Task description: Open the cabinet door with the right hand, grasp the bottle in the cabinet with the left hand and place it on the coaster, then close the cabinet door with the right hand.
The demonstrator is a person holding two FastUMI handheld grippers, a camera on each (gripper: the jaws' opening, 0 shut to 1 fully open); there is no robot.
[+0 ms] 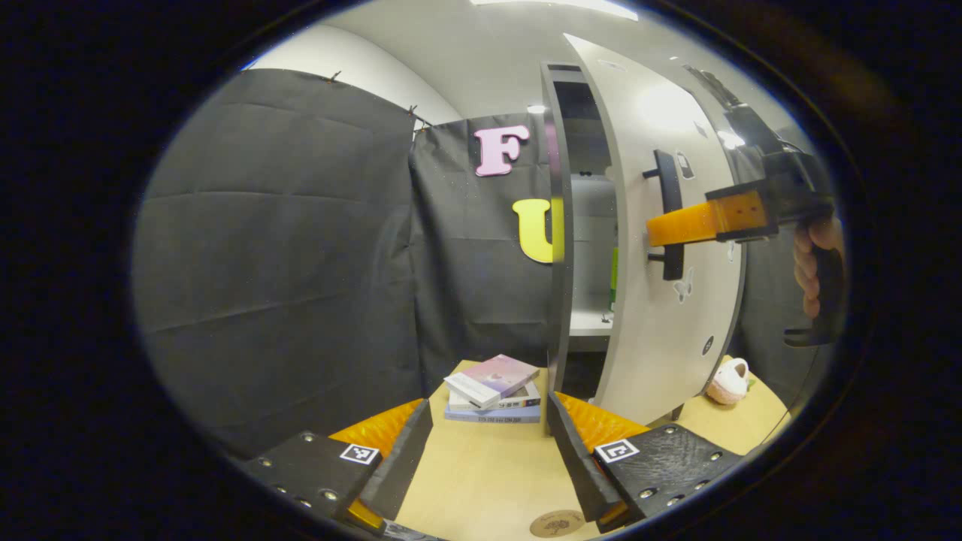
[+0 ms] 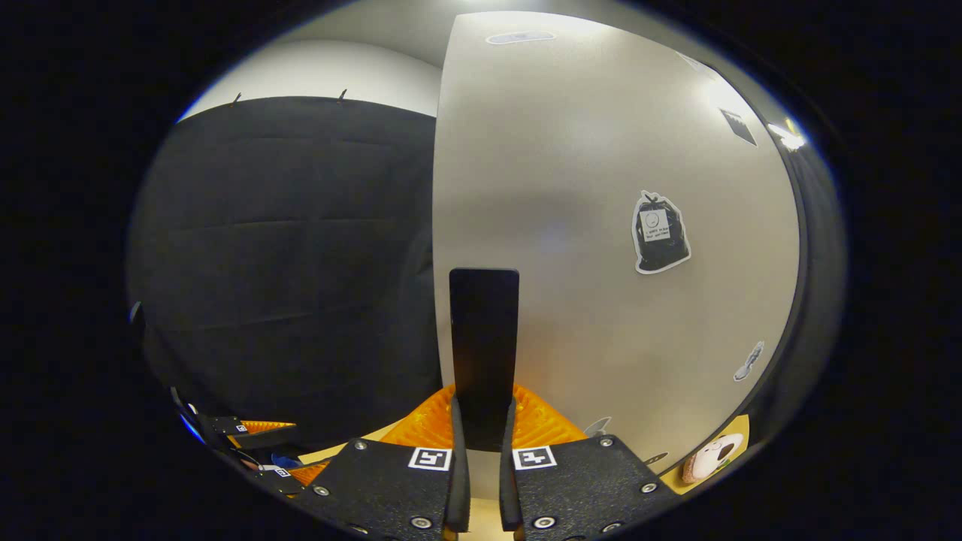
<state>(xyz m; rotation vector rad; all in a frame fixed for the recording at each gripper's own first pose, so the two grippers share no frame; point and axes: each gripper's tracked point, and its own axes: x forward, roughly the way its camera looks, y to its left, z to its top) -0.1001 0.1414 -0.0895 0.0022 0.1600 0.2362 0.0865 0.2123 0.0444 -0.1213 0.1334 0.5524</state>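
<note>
The grey cabinet door (image 1: 661,323) stands partly swung out, leaving a gap into the cabinet. In that gap a sliver of the green bottle (image 1: 614,279) shows on a shelf. My right gripper (image 2: 481,439) is shut on the door's black bar handle (image 2: 484,338); in the left gripper view it reaches in from the right, held by a hand (image 1: 815,259), at the handle (image 1: 669,214). My left gripper (image 1: 488,443) hovers open over the wooden table with nothing between its fingers. The round coaster (image 1: 557,524) lies just below it at the near edge.
A stack of books (image 1: 494,389) lies on the table (image 1: 488,473) before the cabinet. A small pink plush toy (image 1: 729,382) sits to the right of the door foot. Black cloth walls close the left and back.
</note>
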